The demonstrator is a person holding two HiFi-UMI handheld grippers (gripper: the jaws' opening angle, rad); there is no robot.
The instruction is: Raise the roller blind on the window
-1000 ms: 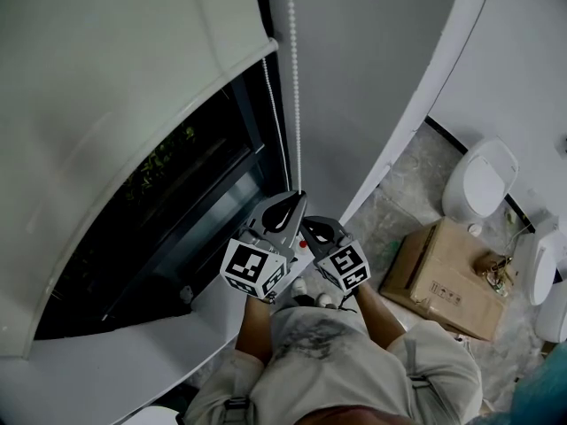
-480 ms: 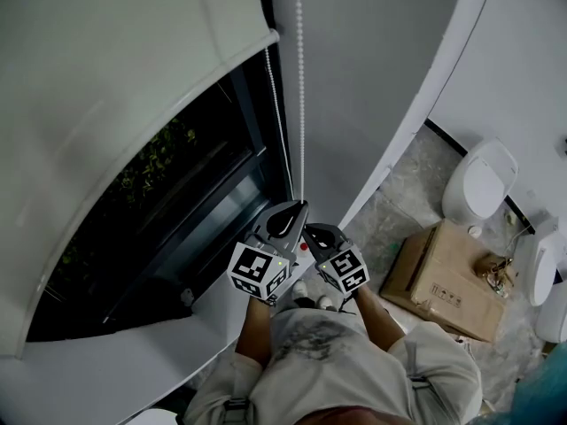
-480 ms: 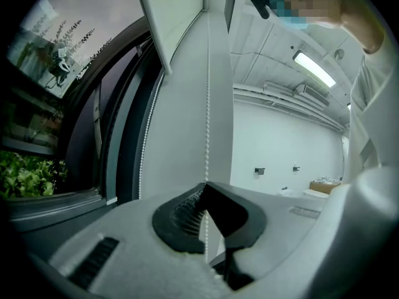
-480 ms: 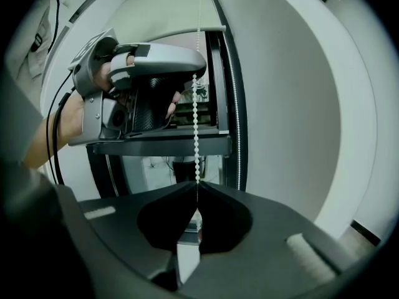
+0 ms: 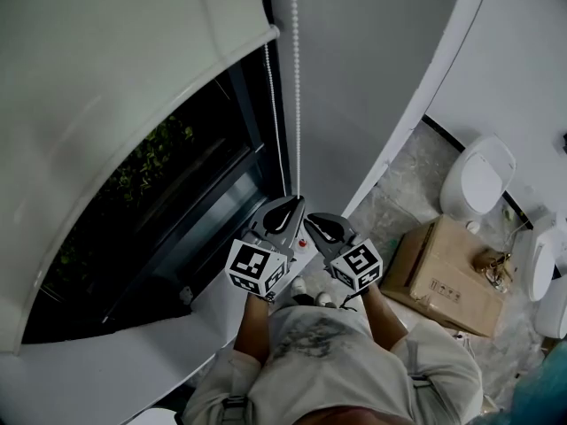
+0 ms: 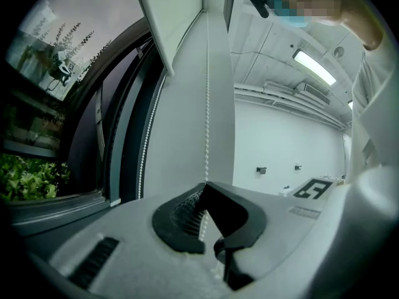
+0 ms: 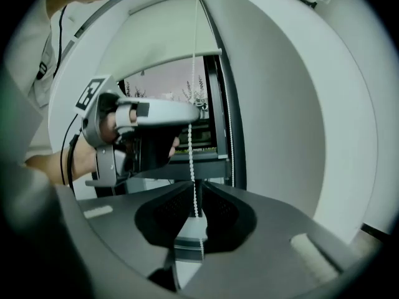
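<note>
Bead chain (image 5: pixel 295 87) hangs vertically at the window's (image 5: pixel 177 202) right edge, beside the partly raised roller blind (image 5: pixel 115 104). Left gripper (image 5: pixel 295 200) has its jaws clamped on the chain. Right gripper (image 5: pixel 312 220), just nearer, pinches it too.

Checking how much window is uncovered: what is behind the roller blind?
Below the hem of the roller blind, dark window glass shows, with green foliage outside. The upper pane behind the fabric is covered, so nothing there can be seen.

The bead chain (image 5: pixel 294 78) and blind (image 5: pixel 106 104) run off the top edge. Print on the cardboard box (image 5: pixel 447 277) is unreadably small.
</note>
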